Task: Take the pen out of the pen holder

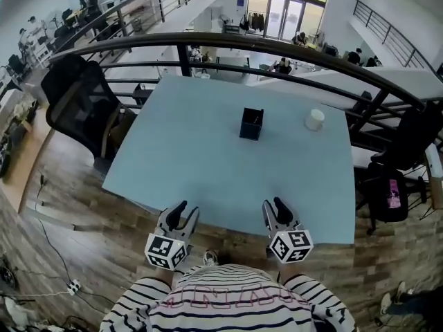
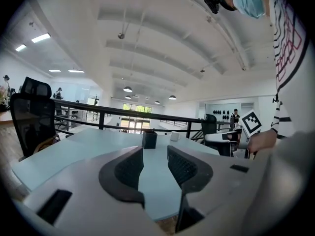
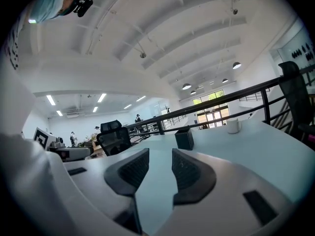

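- Bright, even light; the glazed doors (image 1: 287, 9) glow overexposed.
- Ceiling lamps (image 3: 50, 100) are lit.
- The pen holder (image 1: 251, 124) casts a faint shadow on the table (image 1: 194, 151).
- Strong fisheye bending; gripper views have black corners and a soft foreground.

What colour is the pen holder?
The pen holder is dark navy, clearest in the head view.

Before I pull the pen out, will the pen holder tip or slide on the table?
The pen holder looks square and flat-based and stands upright, so it probably will not roll. It seems small and perhaps light, so it may slide on the smooth table or lift off it. Nothing braces it.
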Motion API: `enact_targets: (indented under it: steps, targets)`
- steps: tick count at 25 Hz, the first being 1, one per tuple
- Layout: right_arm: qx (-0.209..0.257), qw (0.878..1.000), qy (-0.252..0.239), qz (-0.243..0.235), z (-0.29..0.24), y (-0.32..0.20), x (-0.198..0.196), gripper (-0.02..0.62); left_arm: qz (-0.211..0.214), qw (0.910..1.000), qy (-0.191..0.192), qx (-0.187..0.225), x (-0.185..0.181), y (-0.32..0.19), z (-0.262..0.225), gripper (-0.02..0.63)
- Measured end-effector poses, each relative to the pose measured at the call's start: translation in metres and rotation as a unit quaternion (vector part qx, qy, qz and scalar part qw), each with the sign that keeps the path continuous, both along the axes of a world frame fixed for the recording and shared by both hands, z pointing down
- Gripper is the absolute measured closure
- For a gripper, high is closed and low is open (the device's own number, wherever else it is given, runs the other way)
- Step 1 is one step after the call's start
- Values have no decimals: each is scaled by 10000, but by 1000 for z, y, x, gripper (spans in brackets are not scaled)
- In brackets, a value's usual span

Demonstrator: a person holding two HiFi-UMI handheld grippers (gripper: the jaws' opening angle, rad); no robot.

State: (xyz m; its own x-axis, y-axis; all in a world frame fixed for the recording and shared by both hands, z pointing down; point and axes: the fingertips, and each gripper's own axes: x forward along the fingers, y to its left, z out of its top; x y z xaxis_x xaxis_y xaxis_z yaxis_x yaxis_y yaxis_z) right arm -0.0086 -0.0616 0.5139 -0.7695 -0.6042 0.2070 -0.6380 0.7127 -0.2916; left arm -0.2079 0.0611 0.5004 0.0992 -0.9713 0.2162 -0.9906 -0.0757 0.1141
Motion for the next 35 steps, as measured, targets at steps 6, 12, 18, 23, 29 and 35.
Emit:
enact_targets:
  steps: [6, 12, 18, 23, 29, 35]
  targets:
    - [-114, 9987, -61, 494, 8, 4, -19, 458, 385, 9993, -33, -6, -35, -14, 2, 476]
    - [-247, 9969, -18, 741, 20, 0, -22, 459, 723, 9973, 83, -37, -36, -44, 14, 476]
    - [-263, 9966, 15, 781, 23, -34, -21, 459, 890, 9960, 48, 22, -33, -86, 10, 476]
    - [-253, 9971, 61, 716, 18, -71, -18, 459, 902, 9959, -8, 64, -31, -127, 1, 475]
    - [-231, 9974, 42, 688, 17, -111, -15, 459, 955, 9952, -178, 125, -31, -183, -4, 476]
    - [-313, 9971, 28, 686, 23, -136, -10, 459, 1134, 9929, -324, 163, -20, -232, -6, 476]
